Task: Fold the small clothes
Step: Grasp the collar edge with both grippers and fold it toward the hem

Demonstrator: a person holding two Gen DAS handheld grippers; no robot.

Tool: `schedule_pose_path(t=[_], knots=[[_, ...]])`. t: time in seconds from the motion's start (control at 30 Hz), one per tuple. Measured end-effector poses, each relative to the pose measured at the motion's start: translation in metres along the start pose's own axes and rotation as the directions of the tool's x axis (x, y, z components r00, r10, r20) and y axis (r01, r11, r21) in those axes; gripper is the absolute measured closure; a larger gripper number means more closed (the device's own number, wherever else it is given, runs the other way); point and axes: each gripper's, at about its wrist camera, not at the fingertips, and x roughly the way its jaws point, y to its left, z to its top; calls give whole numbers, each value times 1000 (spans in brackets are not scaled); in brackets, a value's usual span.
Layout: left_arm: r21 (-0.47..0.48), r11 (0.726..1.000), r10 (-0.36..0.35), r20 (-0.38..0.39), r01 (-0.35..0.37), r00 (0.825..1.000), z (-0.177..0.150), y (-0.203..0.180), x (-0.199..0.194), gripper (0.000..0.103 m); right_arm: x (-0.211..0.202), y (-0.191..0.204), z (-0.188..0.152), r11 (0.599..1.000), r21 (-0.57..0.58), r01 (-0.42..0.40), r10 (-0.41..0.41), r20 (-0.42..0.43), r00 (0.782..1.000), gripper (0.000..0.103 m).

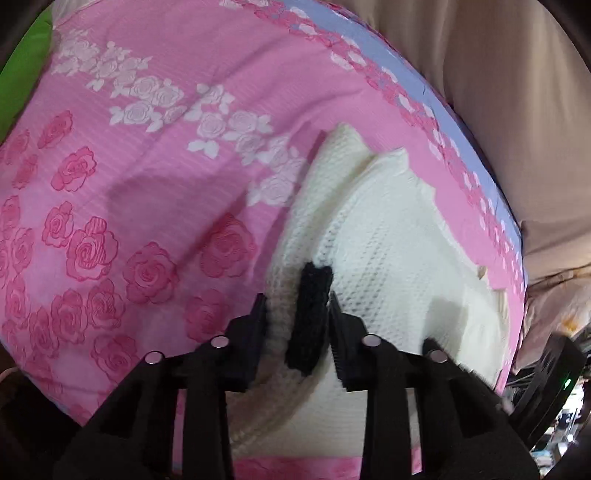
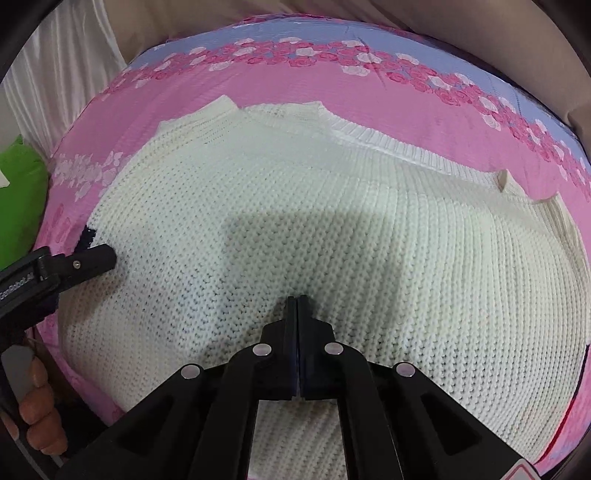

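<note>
A cream knitted sweater lies spread on a pink rose-patterned bedsheet; it also shows in the left wrist view. It has a black knitted patch at its left edge. My left gripper is open, its jaws standing either side of the black patch and the sweater's edge. It shows at the left of the right wrist view. My right gripper is shut and empty, its tips resting over the middle of the sweater.
A green cushion lies at the bed's left side. Beige fabric and white cloth lie beyond the bed's far edge. The sheet has a blue border. A hand holds the left gripper.
</note>
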Motion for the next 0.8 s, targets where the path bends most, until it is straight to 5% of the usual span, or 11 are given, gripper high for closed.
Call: schedule_pose_path(t=[0.13,0.23,0.4,0.5,0.6,0.67,0.73,0.8], knots=[[189,980,-75,94,57,993,-7,-64,-39,81,-19,-28,-16,984,144,-106,97,71,993,100],[334,932,-177,94,137,980,-25,-129,-61,82,-47,-52,-37,964,229,-136,103,149,983,94],[557,794,-274,-26,241,961,-85,-231,-60,82,-91,-115,-91,897,407,-169,71,245,967,93],[674,701,-193,-134,232,972,-134,-273,-15,72,-108,-148,-123,848,500,-175,34,279,960,86],[706,691,-85,-134,155,987,-162,-268,4,59,-116,-176,-152,801,574,-173,-3,294,956,78],[709,687,-104,-122,160,987,-166,-255,-7,33,-117,-190,-169,768,619,-160,-24,278,960,76],[740,665,-84,-64,104,994,-164,-235,-24,25,-123,-198,-179,750,644,-154,-45,281,959,72],[737,673,-52,-33,60,998,-152,-215,-34,22,-135,-202,-182,743,648,-168,-56,310,949,58]])
